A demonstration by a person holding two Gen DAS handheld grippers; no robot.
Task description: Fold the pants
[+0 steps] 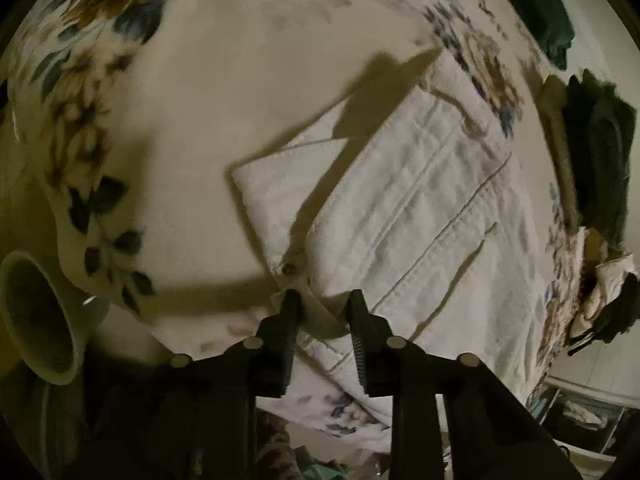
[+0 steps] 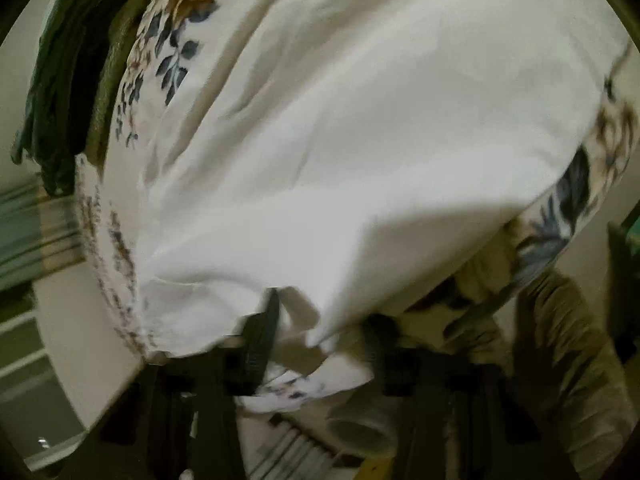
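The left tongs (image 1: 322,300) clench the waistband edge of the white pants (image 1: 420,200) by the button, the garment's length running away up and to the right across the floral bedspread (image 1: 100,80). The right tongs (image 2: 320,316) appear to pinch white cloth, though blur obscures it.

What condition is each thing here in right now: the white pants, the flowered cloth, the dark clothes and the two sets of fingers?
White pants: partly folded, flat on the cloth.
Flowered cloth: spread out under the pants.
Dark clothes: piled at the cloth's edge.
Left gripper: fingers closing on the pants' near edge.
Right gripper: blurred; white fabric between its fingers.
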